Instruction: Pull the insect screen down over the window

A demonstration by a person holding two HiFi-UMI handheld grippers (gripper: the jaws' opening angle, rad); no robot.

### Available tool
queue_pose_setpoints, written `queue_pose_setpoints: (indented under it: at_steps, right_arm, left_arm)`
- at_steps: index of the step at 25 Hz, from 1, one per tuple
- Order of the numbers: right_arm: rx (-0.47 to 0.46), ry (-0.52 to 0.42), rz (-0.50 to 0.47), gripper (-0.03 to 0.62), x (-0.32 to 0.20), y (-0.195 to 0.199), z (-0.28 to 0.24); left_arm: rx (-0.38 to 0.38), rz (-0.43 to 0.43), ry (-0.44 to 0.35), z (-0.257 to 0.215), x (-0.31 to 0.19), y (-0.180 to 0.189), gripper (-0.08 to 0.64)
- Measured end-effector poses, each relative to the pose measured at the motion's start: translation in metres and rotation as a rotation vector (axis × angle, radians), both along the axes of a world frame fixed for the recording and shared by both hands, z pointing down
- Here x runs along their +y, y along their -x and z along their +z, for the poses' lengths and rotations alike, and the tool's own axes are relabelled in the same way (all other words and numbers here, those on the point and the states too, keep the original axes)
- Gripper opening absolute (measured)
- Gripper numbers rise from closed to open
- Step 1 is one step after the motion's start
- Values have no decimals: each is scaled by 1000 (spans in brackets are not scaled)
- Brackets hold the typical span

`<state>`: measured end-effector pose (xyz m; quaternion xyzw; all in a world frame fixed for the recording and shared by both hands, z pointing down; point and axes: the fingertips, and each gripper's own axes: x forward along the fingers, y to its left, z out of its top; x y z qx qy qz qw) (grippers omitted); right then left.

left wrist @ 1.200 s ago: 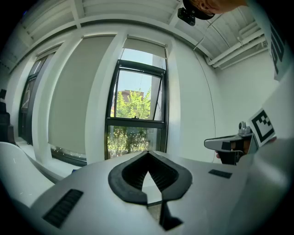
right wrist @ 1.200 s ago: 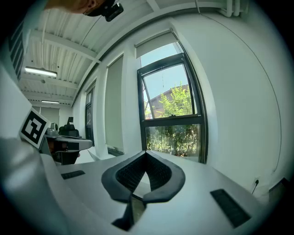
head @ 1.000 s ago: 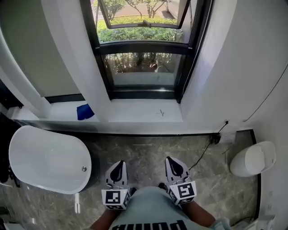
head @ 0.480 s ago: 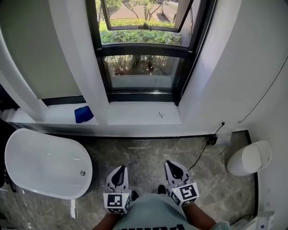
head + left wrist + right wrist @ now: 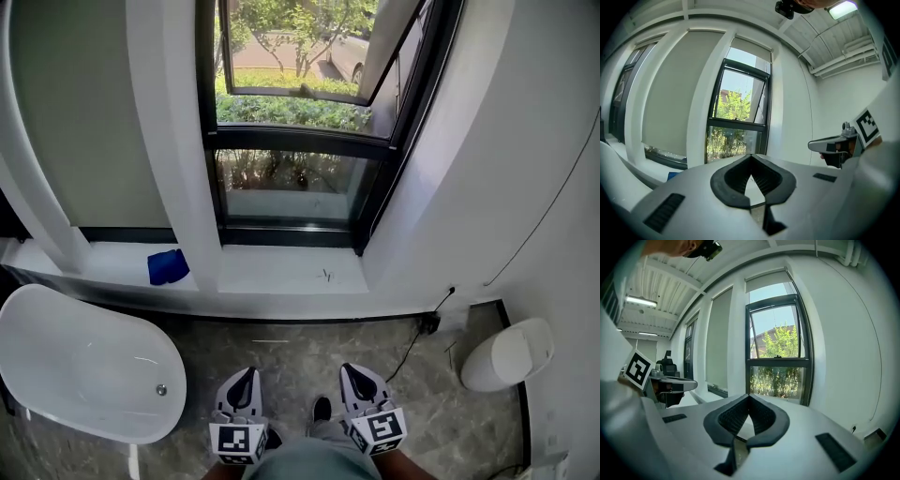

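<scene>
The black-framed window (image 5: 291,141) stands ahead, its upper sash tilted open onto greenery. It also shows in the left gripper view (image 5: 738,122) and the right gripper view (image 5: 778,357). A pale band (image 5: 766,282) sits above the pane; I cannot tell whether it is the screen. No screen covers the glass. My left gripper (image 5: 247,373) and right gripper (image 5: 352,371) are held low side by side over the floor, pointing at the window and well short of it. Both are shut with nothing between the jaws (image 5: 751,157) (image 5: 749,397).
A white bathtub (image 5: 75,366) fills the lower left. A blue cloth (image 5: 167,265) lies on the white sill (image 5: 281,272). A white toilet (image 5: 506,354) stands at the right, with a cable and wall socket (image 5: 429,323) beside it. Marbled floor lies between me and the sill.
The person has stepped toward the window, which now looms larger and shows more of its upper sash. Both grippers came forward with the body and stayed shut.
</scene>
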<state>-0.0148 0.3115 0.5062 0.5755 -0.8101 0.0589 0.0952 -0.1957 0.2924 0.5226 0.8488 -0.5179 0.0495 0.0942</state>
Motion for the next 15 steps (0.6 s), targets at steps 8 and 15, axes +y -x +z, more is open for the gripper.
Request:
queue_pose_setpoints:
  at_steps: [8, 15]
  right_arm:
    - [-1, -34, -36, -5, -68, -33, 4]
    - [-19, -103, -80, -5, -155, -113, -21]
  left_arm:
    - [0, -69, -10, -12, -58, -26, 12]
    - [-46, -80, -50, -39, -140, -104, 12]
